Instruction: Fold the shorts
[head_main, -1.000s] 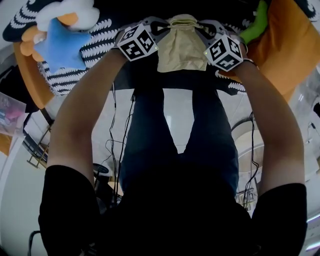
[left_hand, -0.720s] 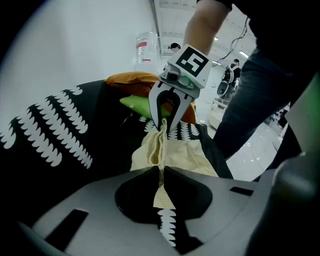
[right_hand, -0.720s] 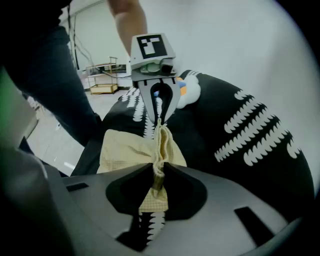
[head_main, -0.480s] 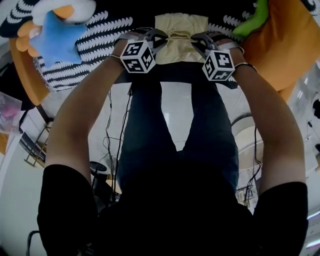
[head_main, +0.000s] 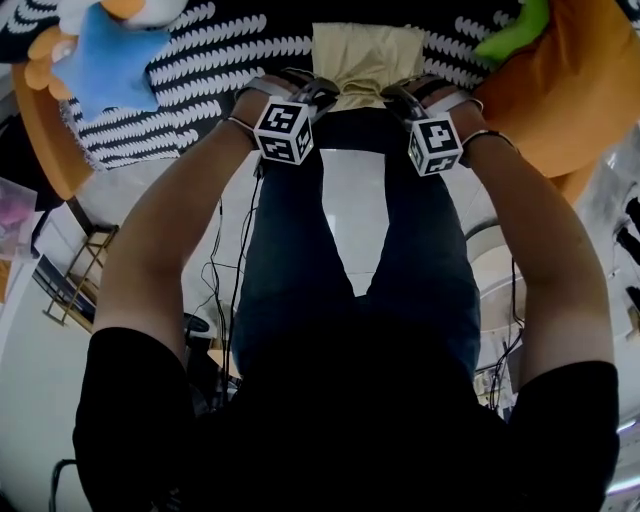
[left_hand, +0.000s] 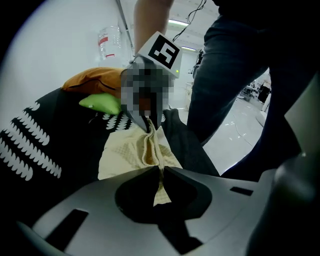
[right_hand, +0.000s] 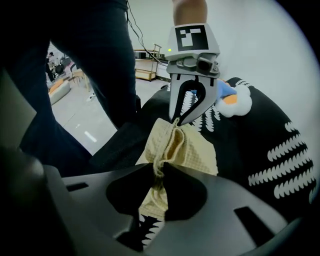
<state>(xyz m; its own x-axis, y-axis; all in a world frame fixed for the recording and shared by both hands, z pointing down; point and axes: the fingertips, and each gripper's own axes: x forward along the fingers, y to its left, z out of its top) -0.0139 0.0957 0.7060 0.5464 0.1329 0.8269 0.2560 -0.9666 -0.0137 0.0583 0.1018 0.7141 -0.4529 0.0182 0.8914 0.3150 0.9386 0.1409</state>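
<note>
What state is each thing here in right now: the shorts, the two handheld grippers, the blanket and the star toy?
Blanket: spread out flat.
Shorts: lying on the blanket, near edge bunched and pinched at two spots.
Left gripper: fingers shut on the shorts' edge.
Right gripper: fingers shut on the shorts' edge.
Star toy: lying on the blanket, untouched.

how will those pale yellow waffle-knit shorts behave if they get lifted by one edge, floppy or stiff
Probably floppy: the pale yellow waffle-knit shorts bunch into soft folds where the left gripper and right gripper pinch them. Likely light, since two small pinches hold the edge. The textured weave should resist slipping from the jaws.
</note>
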